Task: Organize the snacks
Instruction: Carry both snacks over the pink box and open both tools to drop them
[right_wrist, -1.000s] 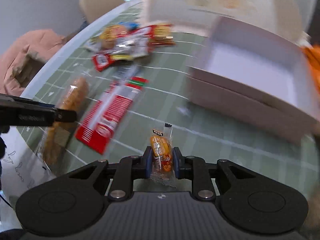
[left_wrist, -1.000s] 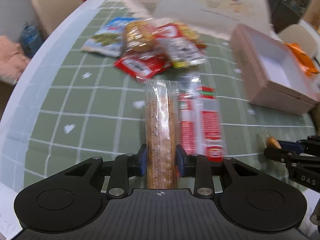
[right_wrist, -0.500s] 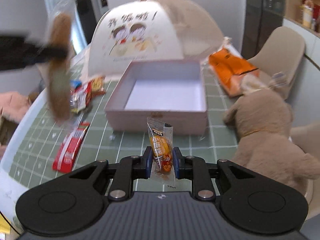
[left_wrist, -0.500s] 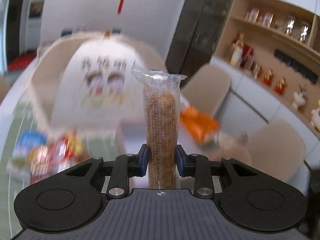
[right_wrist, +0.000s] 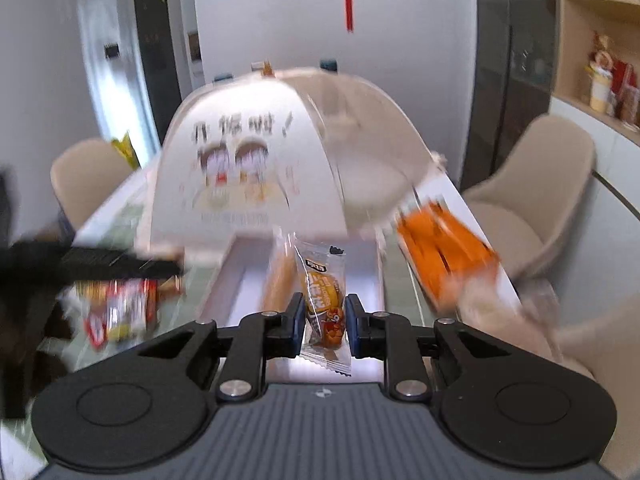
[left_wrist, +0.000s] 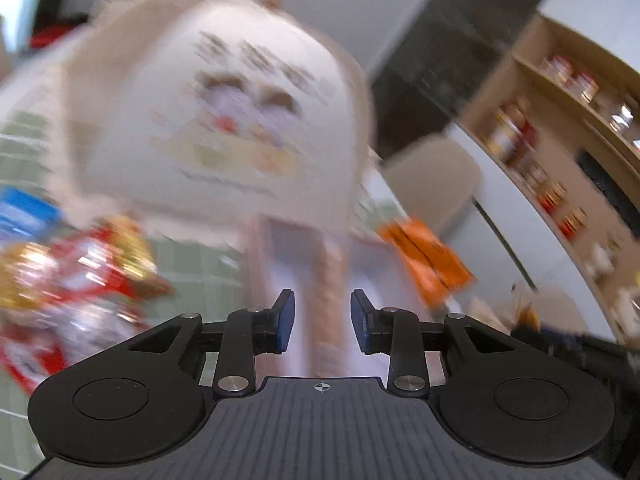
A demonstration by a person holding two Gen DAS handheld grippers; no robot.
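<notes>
Since half a second ago my left gripper has let the stiff, light cracker stick drop toward the box, while my right gripper pinches the small, crinkly candy mid-wrapper.

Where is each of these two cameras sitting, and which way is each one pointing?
Left wrist view: sits on the left claw, looking along its open fingers at a blurred long biscuit pack in the open box.
Right wrist view: sits on the right claw, looking over the small orange snack packet it grips, towards the same box; the left claw shows as a dark blur at left.
Both share the domed food cover and the orange bag.
</notes>
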